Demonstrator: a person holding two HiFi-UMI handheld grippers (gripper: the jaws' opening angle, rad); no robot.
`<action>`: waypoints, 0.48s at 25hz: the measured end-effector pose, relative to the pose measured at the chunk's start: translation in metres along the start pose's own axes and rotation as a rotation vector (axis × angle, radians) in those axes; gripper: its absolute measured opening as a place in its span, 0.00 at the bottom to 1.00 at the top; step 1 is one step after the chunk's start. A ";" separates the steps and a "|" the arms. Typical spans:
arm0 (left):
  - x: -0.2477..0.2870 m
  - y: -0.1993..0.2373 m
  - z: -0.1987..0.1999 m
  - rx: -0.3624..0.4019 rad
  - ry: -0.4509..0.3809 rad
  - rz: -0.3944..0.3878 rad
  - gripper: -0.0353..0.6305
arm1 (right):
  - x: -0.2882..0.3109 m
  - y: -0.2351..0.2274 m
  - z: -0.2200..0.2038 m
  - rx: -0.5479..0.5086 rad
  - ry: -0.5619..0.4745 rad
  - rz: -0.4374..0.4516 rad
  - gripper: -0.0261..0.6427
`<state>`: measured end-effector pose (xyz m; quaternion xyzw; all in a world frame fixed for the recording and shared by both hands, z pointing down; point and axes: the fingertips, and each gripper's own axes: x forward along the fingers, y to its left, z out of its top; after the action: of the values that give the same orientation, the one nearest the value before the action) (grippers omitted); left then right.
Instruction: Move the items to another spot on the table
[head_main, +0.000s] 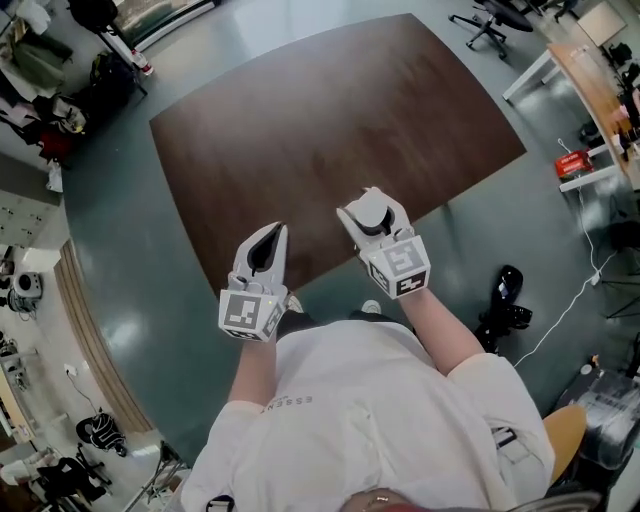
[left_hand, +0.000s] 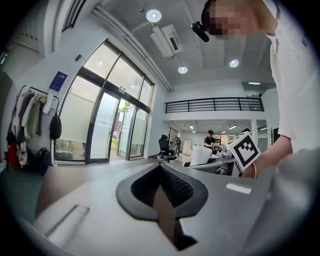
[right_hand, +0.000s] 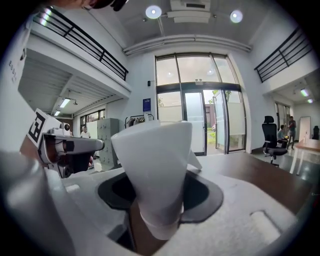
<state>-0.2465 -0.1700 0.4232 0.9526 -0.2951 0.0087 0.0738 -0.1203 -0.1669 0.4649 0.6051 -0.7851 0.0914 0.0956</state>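
My right gripper (head_main: 373, 204) is shut on a white paper cup (head_main: 371, 214) and holds it in the air over the near edge of the dark brown table (head_main: 330, 130). In the right gripper view the cup (right_hand: 156, 165) fills the space between the jaws, wide rim up and narrow base down. My left gripper (head_main: 277, 233) hovers beside it at the left, also above the table's near edge. Its jaws are shut, tips together, with nothing between the black pads (left_hand: 177, 187). No other item shows on the table top.
Grey floor surrounds the table. An office chair (head_main: 487, 25) and a wooden desk (head_main: 590, 80) stand at the far right, with a red box (head_main: 573, 163) below them. A black object (head_main: 505, 295) lies on the floor by my right side. Coats hang at the far left (left_hand: 30, 120).
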 end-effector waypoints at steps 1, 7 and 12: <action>0.010 -0.015 -0.002 0.001 -0.002 -0.014 0.08 | -0.013 -0.014 -0.003 -0.002 -0.001 -0.011 0.36; 0.075 -0.105 -0.006 -0.006 -0.008 -0.077 0.08 | -0.097 -0.105 -0.022 -0.003 0.012 -0.089 0.36; 0.127 -0.174 -0.019 -0.009 -0.001 -0.180 0.08 | -0.164 -0.188 -0.048 0.029 0.057 -0.238 0.36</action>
<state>-0.0431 -0.0973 0.4258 0.9749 -0.2083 0.0002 0.0785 0.1042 -0.0486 0.4736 0.6927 -0.7031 0.1082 0.1192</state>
